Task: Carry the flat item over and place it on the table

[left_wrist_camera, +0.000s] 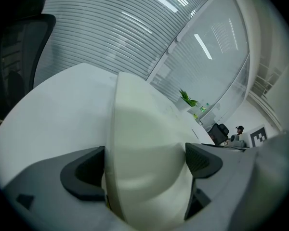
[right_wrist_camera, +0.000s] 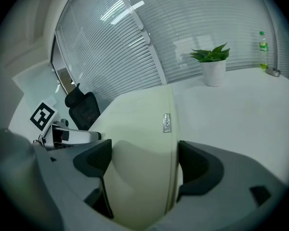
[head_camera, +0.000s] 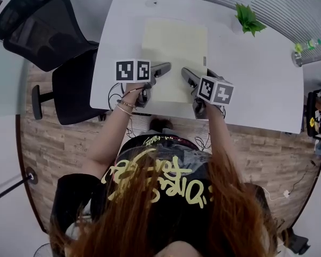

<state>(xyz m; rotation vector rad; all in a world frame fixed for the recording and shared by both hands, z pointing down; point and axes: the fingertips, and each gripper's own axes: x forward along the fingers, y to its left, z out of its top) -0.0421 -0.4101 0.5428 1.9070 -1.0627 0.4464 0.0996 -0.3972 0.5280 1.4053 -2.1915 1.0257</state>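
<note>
**Pale yellow mat lying on a white table, an open gripper over each near corner**

Pale yellow and flat, the mat (head_camera: 174, 47) lies on the white table (head_camera: 257, 84), its length running straight away from the two grippers. The person holds both grippers level over the mat's near end, side by side and close together.

The left gripper (head_camera: 163, 68) has its jaws spread wide. The mat fills the gap between them, and its left edge runs forward just inside the left jaw. Nothing is pinched.

The right gripper (head_camera: 188, 76) is spread just as wide, with the mat again showing across the whole gap. The mat's right edge runs forward just inside the right jaw. A small grey tag (right_wrist_camera: 166, 122) sits on that edge, a little ahead of the jaw tip.

Whether the jaws rest on the mat or hang just above it cannot be told.

Ahead of the right gripper and off to its right, a potted plant (head_camera: 249, 17) stands near the table's far edge. A green bottle (head_camera: 307, 44) stands further right again. To the left of the left gripper, off the table, is a black office chair (head_camera: 48, 36).
</note>
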